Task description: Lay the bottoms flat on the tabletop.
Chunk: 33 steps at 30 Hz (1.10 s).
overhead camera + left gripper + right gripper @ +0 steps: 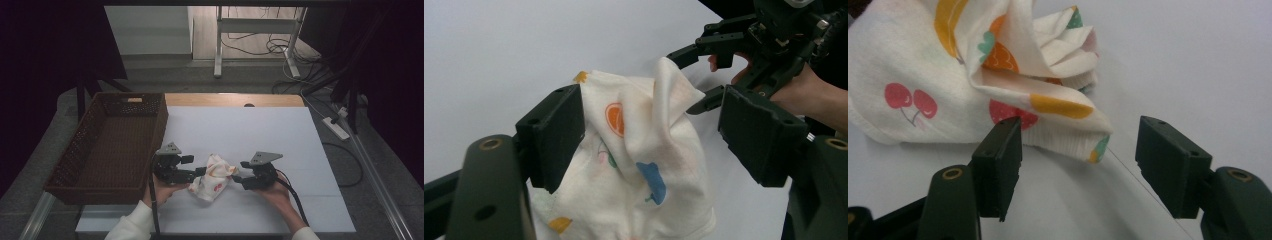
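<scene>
Table: white sheet (260, 135) covers the work surface, with a wooden edge showing at the far side; it gives a plain bed for handling fabric.
Basket: brown wicker basket (85, 145) sits at the left end of the table, its near wall just beside the left hand; probably the drop point for the cloth, judging by how near it stands.
Cloth: small white printed cloth (212, 177), with cherries, carrots and a blue shape, lies bunched on the sheet between the two grippers, near the front edge and right of the basket. One corner stands up in a peak.
Left gripper: left gripper (192, 172) has its jaws spread wide, straddling the bunched cloth (644, 165); one pad lies against the fabric, the other stands clear. Nothing is clamped yet. Likely placed to pin one side.
Right gripper: right gripper (239, 175) is also wide apart, jaws low over the sheet with the ribbed hem (1068, 137) just ahead and between them, not pinched. Likely lined up to take that edge.
</scene>
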### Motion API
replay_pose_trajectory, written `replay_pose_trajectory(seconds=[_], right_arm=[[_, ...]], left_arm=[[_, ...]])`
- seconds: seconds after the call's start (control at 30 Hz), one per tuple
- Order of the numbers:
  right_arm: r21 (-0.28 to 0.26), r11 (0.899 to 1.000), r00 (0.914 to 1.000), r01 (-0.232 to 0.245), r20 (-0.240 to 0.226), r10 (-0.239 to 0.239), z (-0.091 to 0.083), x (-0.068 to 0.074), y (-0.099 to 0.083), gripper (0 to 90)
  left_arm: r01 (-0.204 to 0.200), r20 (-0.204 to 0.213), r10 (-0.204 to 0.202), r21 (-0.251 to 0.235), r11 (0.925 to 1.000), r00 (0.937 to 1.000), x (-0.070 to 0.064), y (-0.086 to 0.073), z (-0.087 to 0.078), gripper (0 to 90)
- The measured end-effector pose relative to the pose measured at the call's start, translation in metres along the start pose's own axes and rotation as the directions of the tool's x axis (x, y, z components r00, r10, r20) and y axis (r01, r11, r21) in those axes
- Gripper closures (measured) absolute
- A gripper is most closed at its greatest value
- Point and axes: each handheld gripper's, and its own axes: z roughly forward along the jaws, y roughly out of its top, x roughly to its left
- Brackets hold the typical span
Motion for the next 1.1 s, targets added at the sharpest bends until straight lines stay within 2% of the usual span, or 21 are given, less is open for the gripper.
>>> replay_pose_trajectory(seconds=[0.2,0.3,0.5,0.63,0.7,0.77,0.9,1.1], right_arm=[[0.012,1.000,0.9999,-0.001,-0.016,0.001,0.007,-0.003,0.001,38.5],[0.019,1.000,0.9997,0.014,-0.019,-0.014,0.012,-0.003,0.002,43.9],[0.038,0.999,0.9998,0.018,-0.007,-0.018,0.019,-0.003,0.002,61.0],[0.036,0.999,0.9999,-0.005,0.013,0.005,0.019,-0.005,0.001,77.8],[0.034,0.999,0.9996,-0.028,0.007,0.027,0.017,-0.006,0.002,82.4],[0.034,0.999,0.9992,-0.041,-0.002,0.041,0.015,-0.007,0.002,83.6],[0.029,0.999,0.9991,-0.043,0.008,0.043,0.009,-0.006,0.005,84.4],[-0.042,0.997,0.9963,-0.066,0.052,0.068,-0.016,-0.009,0.014,84.7]], left_arm=[[0.002,-0.001,-0.002,0.001,1.0000,1.0000,0.001,0.000,0.000,25.7],[0.003,-0.002,-0.003,0.000,1.0000,1.0000,0.001,-0.001,0.000,25.7],[0.003,-0.004,-0.003,0.001,1.0000,1.0000,0.002,-0.001,0.000,25.8],[0.002,-0.006,-0.002,0.001,1.0000,1.0000,0.002,-0.001,-0.001,25.8],[0.002,-0.006,-0.002,0.000,1.0000,1.0000,0.001,-0.001,-0.001,25.7],[0.001,-0.007,-0.001,0.001,1.0000,1.0000,0.001,-0.001,-0.001,25.8],[0.000,-0.008,0.000,-0.001,1.0000,1.0000,0.002,0.000,-0.001,25.8],[0.000,-0.008,0.000,-0.003,1.0000,1.0000,0.001,0.000,-0.001,25.7]])
